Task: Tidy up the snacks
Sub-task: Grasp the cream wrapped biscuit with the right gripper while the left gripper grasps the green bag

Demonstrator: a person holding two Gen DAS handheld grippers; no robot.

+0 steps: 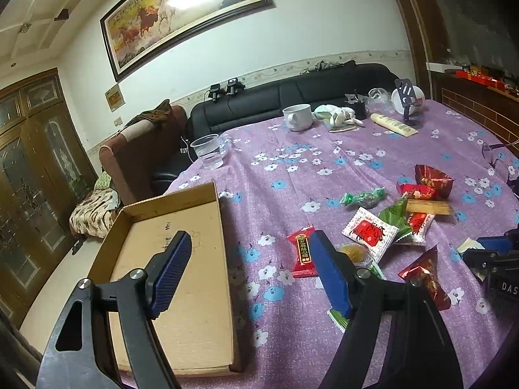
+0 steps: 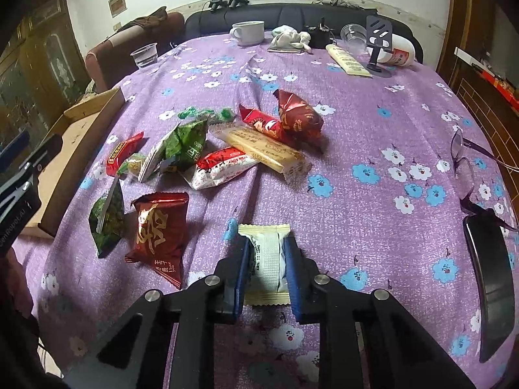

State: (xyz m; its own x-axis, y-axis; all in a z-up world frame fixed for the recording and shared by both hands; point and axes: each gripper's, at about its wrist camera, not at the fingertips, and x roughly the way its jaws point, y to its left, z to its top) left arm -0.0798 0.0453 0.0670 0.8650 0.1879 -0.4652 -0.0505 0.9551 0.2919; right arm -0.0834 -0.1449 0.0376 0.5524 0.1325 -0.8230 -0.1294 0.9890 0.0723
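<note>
My right gripper (image 2: 267, 242) is shut on a cream snack packet (image 2: 265, 261) that lies on the purple flowered tablecloth (image 2: 373, 136) near the front edge. Left of it lie a dark red bag (image 2: 160, 223) and a green bag (image 2: 108, 214). Further back sits a loose pile of several red, green and yellow packets (image 2: 246, 142). My left gripper (image 1: 251, 238) is open and holds nothing; its left finger hangs over an open cardboard box (image 1: 181, 269), its right finger beside a small red packet (image 1: 301, 253). The box shows no snacks inside.
A plastic cup of water (image 1: 209, 152) and a white mug (image 1: 296, 116) stand at the table's far side. Glasses (image 2: 464, 162) and a black phone (image 2: 493, 275) lie at the right. A phone stand (image 2: 378, 45) and a tube (image 2: 348, 60) are at the back.
</note>
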